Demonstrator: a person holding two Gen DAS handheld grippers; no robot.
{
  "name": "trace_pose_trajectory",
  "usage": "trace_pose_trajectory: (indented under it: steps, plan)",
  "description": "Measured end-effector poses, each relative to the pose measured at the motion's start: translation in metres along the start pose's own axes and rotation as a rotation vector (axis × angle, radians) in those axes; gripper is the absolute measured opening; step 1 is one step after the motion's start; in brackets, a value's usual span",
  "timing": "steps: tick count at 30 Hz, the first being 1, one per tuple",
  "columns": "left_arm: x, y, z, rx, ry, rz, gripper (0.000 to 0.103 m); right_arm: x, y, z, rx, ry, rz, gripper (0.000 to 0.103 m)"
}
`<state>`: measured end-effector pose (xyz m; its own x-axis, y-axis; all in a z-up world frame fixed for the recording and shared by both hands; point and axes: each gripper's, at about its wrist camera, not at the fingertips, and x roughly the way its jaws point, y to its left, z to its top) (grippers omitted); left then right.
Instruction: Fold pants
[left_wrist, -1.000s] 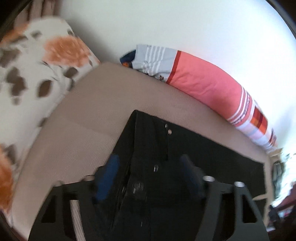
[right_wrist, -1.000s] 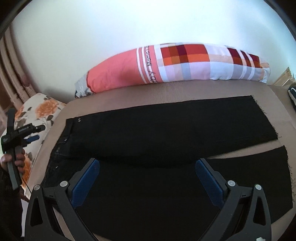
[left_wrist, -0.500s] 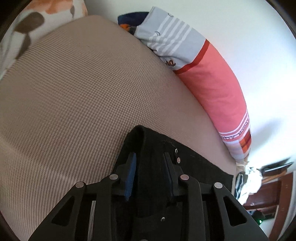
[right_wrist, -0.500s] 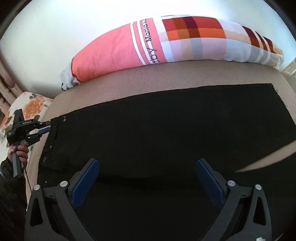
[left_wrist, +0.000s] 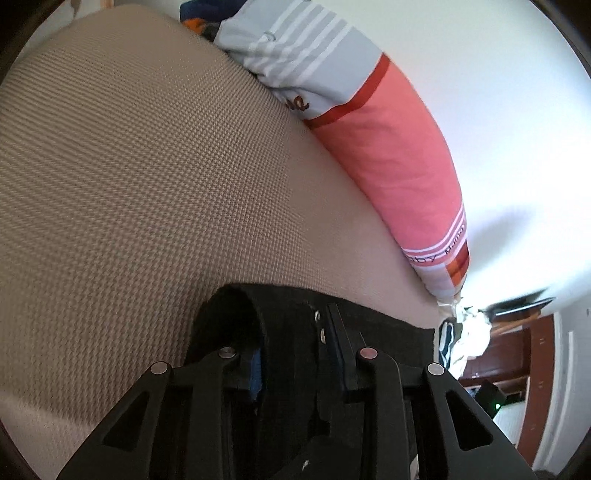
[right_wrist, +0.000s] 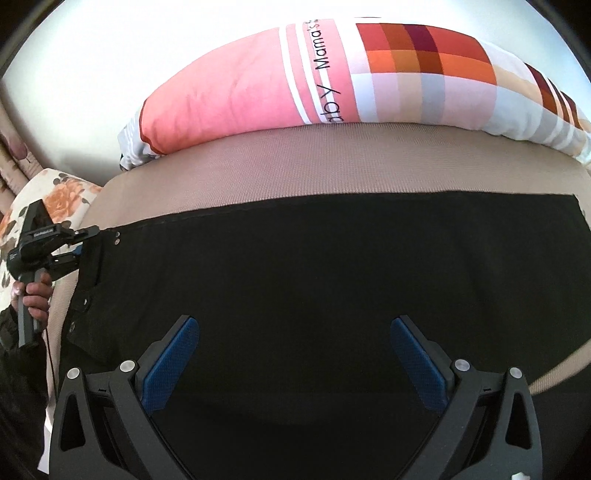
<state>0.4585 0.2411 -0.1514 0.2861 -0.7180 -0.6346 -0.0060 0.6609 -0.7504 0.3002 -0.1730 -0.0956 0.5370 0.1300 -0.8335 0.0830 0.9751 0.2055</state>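
Observation:
Black pants (right_wrist: 314, 266) lie flat on a tan bed, waistband with metal buttons at the left. My left gripper (left_wrist: 297, 350) is shut on the waistband (left_wrist: 288, 325) of the pants, the cloth bunched between its blue pads. It also shows in the right wrist view (right_wrist: 79, 245) at the waistband's far corner, held by a hand. My right gripper (right_wrist: 293, 354) is open, its blue pads (right_wrist: 171, 365) wide apart just above the middle of the pants, holding nothing.
A long pink and checked pillow (right_wrist: 332, 81) lies along the white wall behind the pants. A floral cushion (right_wrist: 55, 195) sits at the left end. The tan mattress (left_wrist: 129, 184) stretches left of the waistband. A doorway and clutter (left_wrist: 498, 350) show past the bed's far end.
My left gripper has closed on the waistband and pulled in closer to it. My right gripper has moved down and forward over the pants, still open.

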Motion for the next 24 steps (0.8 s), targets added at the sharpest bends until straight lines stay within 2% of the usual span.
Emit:
trace_pose_trajectory:
  steps: [5,7,10,13,19,22,24]
  plan:
    - [0.0,0.003,-0.002,-0.007,-0.031,-0.015,0.029,0.006,0.003,0.014,-0.067,-0.005,0.014,0.103]
    - [0.0,0.001,-0.005,0.004,-0.053,0.033,0.013,0.011,0.005,0.02,-0.109,0.005,0.029,0.103]
    - [-0.003,-0.008,-0.01,0.017,-0.081,0.068,0.01,0.018,0.005,0.03,-0.187,0.035,0.03,0.103]
    - [-0.012,-0.027,-0.018,0.053,-0.127,0.082,0.009,0.026,0.003,0.046,-0.279,0.074,0.087,0.103]
    - [-0.049,-0.061,-0.041,0.185,-0.207,-0.013,0.008,0.046,0.008,0.086,-0.564,0.185,0.261,0.103]
    - [-0.065,-0.073,-0.054,0.235,-0.229,-0.051,0.008,0.06,0.012,0.108,-0.648,0.25,0.317,0.101]
    - [-0.072,-0.083,-0.062,0.272,-0.243,-0.059,0.008,0.072,0.014,0.121,-0.68,0.299,0.363,0.095]
